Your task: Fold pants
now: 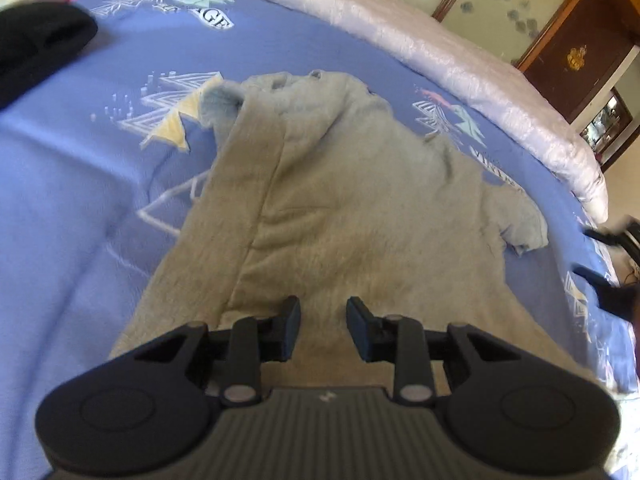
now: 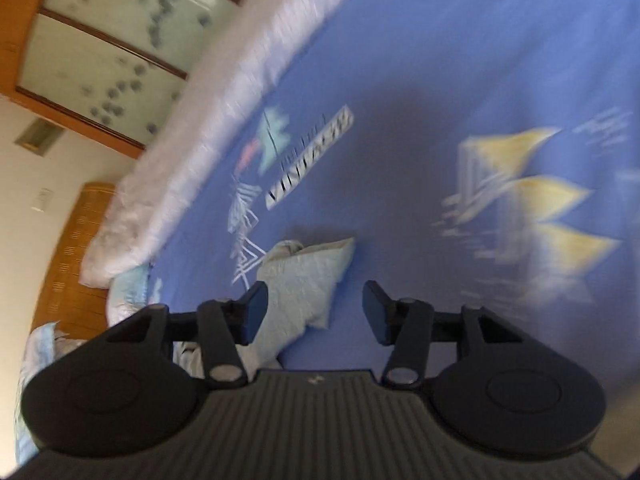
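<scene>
Grey fleece pants (image 1: 332, 200) lie spread on the blue printed bedsheet (image 1: 80, 184), one part folded over along a long crease, the waistband end far from me. My left gripper (image 1: 323, 326) is open and empty, hovering over the near end of the pants. My right gripper (image 1: 592, 256) shows at the right edge of the left wrist view, off the pants. In the right wrist view the right gripper (image 2: 315, 312) is open and empty above the bedsheet (image 2: 420, 80); the pants are not visible there.
A black garment (image 1: 40, 40) lies at the far left of the bed. A rolled white quilt (image 1: 440, 52) runs along the far edge. A pale blue pillow (image 2: 308, 276) lies near the right gripper. A wooden wardrobe (image 2: 100, 52) stands beyond the bed.
</scene>
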`<state>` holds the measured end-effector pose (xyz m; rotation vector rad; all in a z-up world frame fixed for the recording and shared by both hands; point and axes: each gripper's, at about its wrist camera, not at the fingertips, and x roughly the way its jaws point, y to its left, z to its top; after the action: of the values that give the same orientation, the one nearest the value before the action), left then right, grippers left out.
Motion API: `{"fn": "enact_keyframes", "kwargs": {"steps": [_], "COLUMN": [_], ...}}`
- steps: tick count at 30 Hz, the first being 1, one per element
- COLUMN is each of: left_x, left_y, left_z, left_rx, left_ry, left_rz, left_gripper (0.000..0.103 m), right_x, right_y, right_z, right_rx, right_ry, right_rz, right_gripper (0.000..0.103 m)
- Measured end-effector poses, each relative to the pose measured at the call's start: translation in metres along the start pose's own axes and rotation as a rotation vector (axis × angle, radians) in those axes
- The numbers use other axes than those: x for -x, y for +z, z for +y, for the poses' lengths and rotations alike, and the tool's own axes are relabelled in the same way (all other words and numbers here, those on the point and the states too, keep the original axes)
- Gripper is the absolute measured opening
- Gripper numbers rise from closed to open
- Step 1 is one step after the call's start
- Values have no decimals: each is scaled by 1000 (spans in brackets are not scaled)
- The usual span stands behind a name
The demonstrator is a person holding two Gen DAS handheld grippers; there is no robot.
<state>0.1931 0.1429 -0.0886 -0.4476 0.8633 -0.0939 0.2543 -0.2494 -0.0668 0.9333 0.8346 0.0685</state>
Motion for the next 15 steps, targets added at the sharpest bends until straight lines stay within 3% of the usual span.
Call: {"fn": "enact_keyframes", "kwargs": {"steps": [3, 5, 7, 8, 12, 15], "left_x": [6, 7, 7, 8, 8, 10], "left_y": [-17, -22, -20, -20, -20, -21], "left_z": [8, 13, 16, 17, 12, 14], "left_rx": [-50, -24, -5, -7, -40, -37], "left_ry": [-48, -64, -68, -68, -47, -51], "left_rz": [-76, -102, -103, -106, -116, -118], "left_gripper": [24, 22, 22, 22, 22, 22], "right_x": [-55, -84, -86, -78, -9, 77], "right_y": [23, 28, 22, 18, 41, 60], "right_z": [-2, -5, 3, 13, 42, 50], "right_rx": [-100, -179, -157, -113, 5, 113], "right_ry": [-40, -51, -66, -76, 34, 143], "right_rz": [52, 95, 107, 87, -172, -435], "right_gripper": [56, 53, 18, 10, 8, 8]}}
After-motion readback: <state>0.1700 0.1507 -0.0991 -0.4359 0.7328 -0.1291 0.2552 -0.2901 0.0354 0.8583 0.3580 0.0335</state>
